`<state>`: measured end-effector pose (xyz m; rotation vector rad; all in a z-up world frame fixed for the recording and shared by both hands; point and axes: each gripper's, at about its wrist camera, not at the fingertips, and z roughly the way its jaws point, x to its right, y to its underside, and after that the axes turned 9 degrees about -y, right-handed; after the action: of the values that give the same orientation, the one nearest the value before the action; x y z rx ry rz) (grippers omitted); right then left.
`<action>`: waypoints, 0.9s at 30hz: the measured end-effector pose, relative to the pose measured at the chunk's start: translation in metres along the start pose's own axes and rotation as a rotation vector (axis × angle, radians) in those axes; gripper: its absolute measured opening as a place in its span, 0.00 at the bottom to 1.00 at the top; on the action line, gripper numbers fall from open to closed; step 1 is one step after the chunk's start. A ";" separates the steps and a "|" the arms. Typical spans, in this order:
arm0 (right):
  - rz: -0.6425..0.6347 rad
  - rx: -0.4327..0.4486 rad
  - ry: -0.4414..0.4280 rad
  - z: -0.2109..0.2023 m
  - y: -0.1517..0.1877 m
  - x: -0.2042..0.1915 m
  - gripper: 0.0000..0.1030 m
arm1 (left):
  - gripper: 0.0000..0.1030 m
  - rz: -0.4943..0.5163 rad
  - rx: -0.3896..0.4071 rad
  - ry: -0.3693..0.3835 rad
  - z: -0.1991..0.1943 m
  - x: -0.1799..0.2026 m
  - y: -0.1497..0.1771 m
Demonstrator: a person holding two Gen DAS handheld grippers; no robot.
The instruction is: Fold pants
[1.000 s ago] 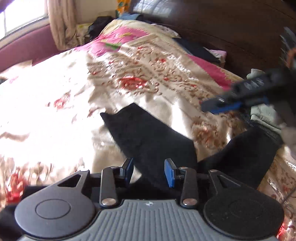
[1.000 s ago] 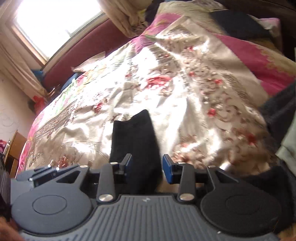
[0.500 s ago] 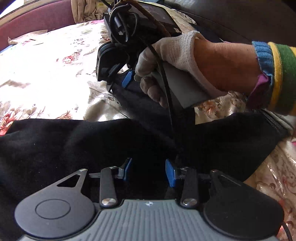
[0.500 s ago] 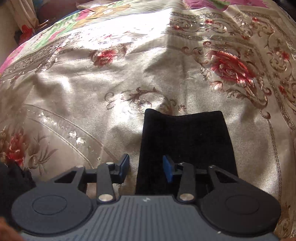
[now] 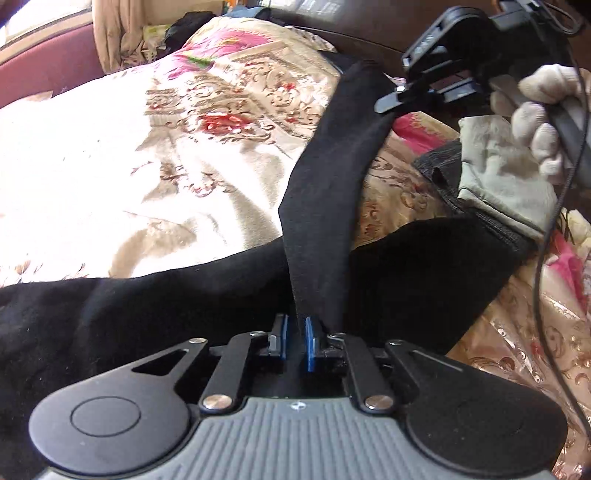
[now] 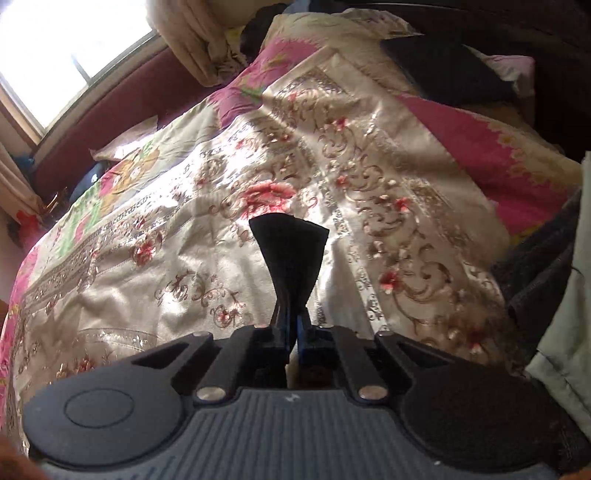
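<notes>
Black pants (image 5: 129, 306) lie on a floral bedspread (image 5: 110, 147). My left gripper (image 5: 294, 338) is shut on one pant leg (image 5: 332, 166), which stretches taut up and away to my right gripper (image 5: 413, 92), held by a gloved hand at the upper right. In the right wrist view my right gripper (image 6: 291, 328) is shut on the leg's cuff end (image 6: 290, 251), which fans out beyond the fingers above the bedspread (image 6: 369, 184).
A pile of grey and dark clothes (image 5: 498, 184) lies at the right edge of the bed, also in the right wrist view (image 6: 546, 277). A dark headboard (image 5: 351, 22) runs along the back. A window (image 6: 55, 55) and curtain are at the far left.
Both grippers went from open to shut on the pant leg. The right gripper lifted the cuff off the bed and pulled it up and back, so the leg now hangs taut between the grippers.
</notes>
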<state>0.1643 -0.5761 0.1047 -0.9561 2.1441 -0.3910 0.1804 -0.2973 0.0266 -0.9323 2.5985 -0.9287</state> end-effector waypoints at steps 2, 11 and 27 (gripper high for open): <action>0.057 0.038 0.020 -0.032 0.005 0.021 0.03 | 0.47 0.078 0.031 -0.050 -0.002 0.018 0.003; 0.320 0.027 0.053 -0.087 0.084 0.100 0.03 | 0.17 0.390 0.035 -0.136 0.027 0.093 0.019; 0.438 -0.032 0.077 -0.063 0.140 0.153 0.09 | 0.23 0.366 0.047 -0.004 0.006 0.095 0.014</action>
<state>-0.0214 -0.5962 -0.0051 -0.4700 2.3570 -0.1774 0.1030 -0.3520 0.0135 -0.4224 2.6057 -0.8780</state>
